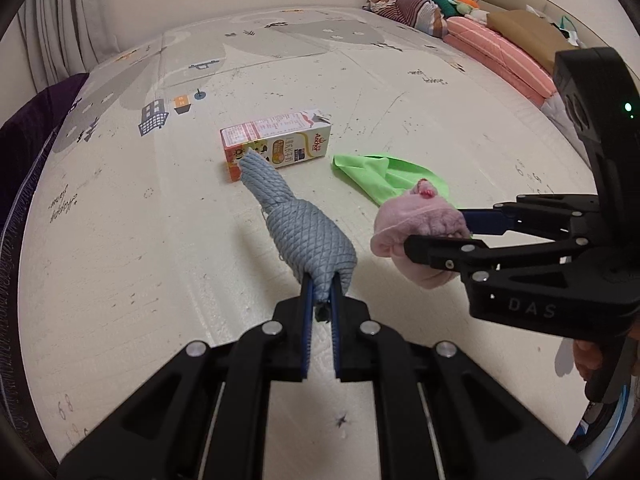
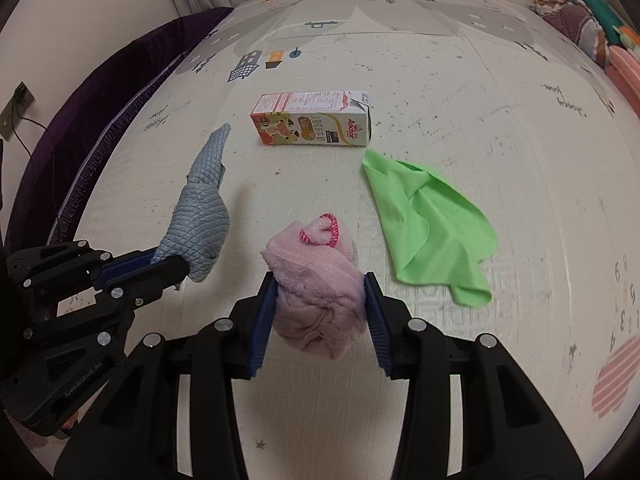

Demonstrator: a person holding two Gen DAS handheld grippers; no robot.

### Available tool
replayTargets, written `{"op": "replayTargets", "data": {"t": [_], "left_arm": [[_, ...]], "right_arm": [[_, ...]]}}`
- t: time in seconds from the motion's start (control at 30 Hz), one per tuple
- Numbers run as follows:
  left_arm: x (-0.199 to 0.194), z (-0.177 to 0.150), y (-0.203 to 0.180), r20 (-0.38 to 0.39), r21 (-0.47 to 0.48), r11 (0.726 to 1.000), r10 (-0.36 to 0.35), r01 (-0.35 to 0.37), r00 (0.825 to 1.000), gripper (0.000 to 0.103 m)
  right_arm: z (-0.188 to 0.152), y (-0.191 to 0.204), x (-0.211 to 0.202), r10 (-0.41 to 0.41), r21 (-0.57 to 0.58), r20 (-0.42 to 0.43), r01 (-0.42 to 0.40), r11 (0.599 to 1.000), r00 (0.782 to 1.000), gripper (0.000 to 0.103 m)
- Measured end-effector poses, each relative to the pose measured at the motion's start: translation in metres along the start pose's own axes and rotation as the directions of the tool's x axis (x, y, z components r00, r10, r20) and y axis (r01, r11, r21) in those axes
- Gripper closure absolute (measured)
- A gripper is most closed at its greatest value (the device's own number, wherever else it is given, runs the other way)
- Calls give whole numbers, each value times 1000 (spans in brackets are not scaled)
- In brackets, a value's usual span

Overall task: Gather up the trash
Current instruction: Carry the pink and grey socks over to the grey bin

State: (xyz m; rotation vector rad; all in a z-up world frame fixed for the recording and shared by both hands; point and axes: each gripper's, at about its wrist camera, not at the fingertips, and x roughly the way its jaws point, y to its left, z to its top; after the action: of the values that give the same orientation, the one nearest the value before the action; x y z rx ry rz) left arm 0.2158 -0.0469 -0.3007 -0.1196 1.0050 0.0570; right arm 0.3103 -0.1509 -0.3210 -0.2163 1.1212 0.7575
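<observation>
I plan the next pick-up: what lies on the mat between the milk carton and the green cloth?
Nothing: bare mat separates the milk carton from the green cloth, shown clearest in the right wrist view.

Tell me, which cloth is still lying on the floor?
The green cloth, flat on the mat. The grey one and the pink one are each held up by a tool.

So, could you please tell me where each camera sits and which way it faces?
Left wrist: on the left gripper, facing down the mat at its blue-grey cloth; right gripper alongside.
Right wrist: on the right gripper, facing its pink cloth; left gripper alongside.
Shared: milk carton, green cloth.
</observation>
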Motion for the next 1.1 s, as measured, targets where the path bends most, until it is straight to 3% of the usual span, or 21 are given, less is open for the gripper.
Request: {"op": "replayTargets", "data": {"t": [0.3,0.57,0.73,0.87,1.1], "left_arm": [[-52,-23,-16,-10,195,977,-90,90,996,95],[-86,-51,-61,-46,381,903,-197,199,979,95],[-98,-74,-107,-81,486,829,-272,276,959,95],[-107,-97,-150,-132,550,761,-327,344,936,95],[-132,-149,-235,-223,671,599,-400,437,889,95]], "right_arm": [[-58,25,-56,-85,194,58,72,978,995,62],[-130,28,-111,-188,392,88,139,909,978,62],[-189,20,-153,-274,498,76,201,844,959,62],[-246,8,-184,-337,594,47,245,766,940,62],[-358,1,-248,-436,742,-3,294,603,900,62]]}}
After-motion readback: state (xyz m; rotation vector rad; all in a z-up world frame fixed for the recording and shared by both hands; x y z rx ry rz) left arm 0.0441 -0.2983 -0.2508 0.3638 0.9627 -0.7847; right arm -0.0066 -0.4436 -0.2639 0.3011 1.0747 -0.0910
